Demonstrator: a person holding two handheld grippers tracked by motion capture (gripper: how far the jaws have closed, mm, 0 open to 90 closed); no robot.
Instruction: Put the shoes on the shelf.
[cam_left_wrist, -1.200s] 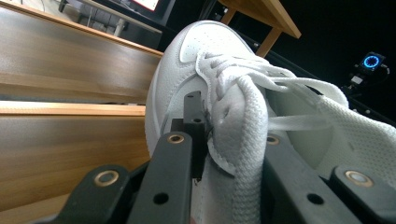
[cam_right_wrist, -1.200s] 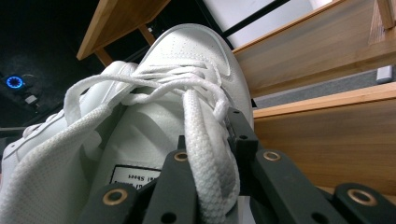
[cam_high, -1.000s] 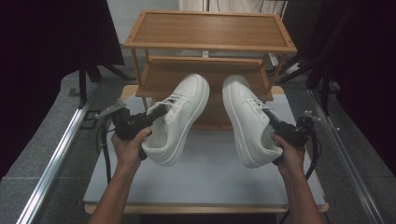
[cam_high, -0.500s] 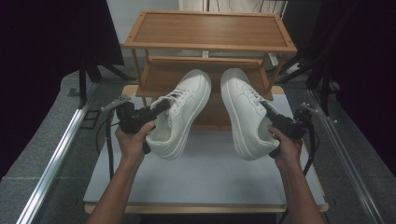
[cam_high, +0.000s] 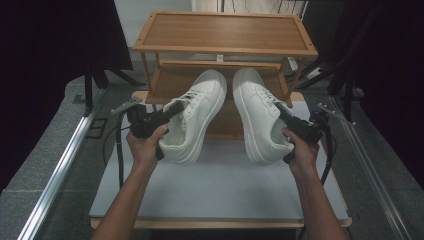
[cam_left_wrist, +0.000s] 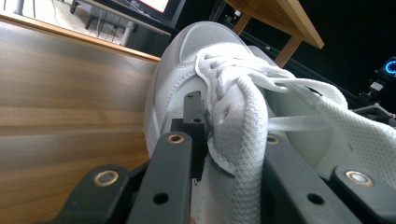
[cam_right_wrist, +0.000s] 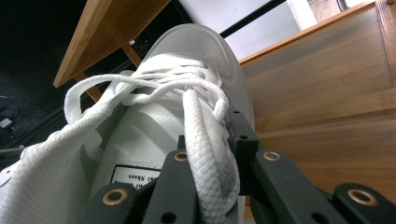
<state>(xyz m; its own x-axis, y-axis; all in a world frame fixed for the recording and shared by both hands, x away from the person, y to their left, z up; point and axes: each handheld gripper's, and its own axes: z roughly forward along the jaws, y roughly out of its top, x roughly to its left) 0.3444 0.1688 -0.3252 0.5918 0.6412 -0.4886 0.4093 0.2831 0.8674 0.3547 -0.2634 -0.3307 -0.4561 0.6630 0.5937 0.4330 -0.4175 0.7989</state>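
High view: two white sneakers held aloft over the bench (cam_high: 220, 195), toes aimed at the middle tier of the wooden shoe rack (cam_high: 225, 32). Left gripper (cam_high: 172, 111) clamped on the collar of the left sneaker (cam_high: 197, 117), right gripper (cam_high: 286, 116) on the collar of the right sneaker (cam_high: 256, 115). Both forearms reaching in from below, wrists rolled outward so the soles face away from each other (toes nearly touching). Probably best to level both shoes before sliding them onto the shelf, keeping toes clear of the shelf edge.

Left gripper view: fingers (cam_left_wrist: 175, 177) pinching the padded collar edge of the sneaker (cam_left_wrist: 205, 42), laces loose beside it, wooden shelf board (cam_left_wrist: 60, 93) close alongside. Worth holding the pinch firm, since only fabric is gripped.

Right gripper view: fingers (cam_right_wrist: 275, 177) pinching the collar of its sneaker (cam_right_wrist: 196, 42) likewise, shelf board (cam_right_wrist: 327, 93) just beside the toe.
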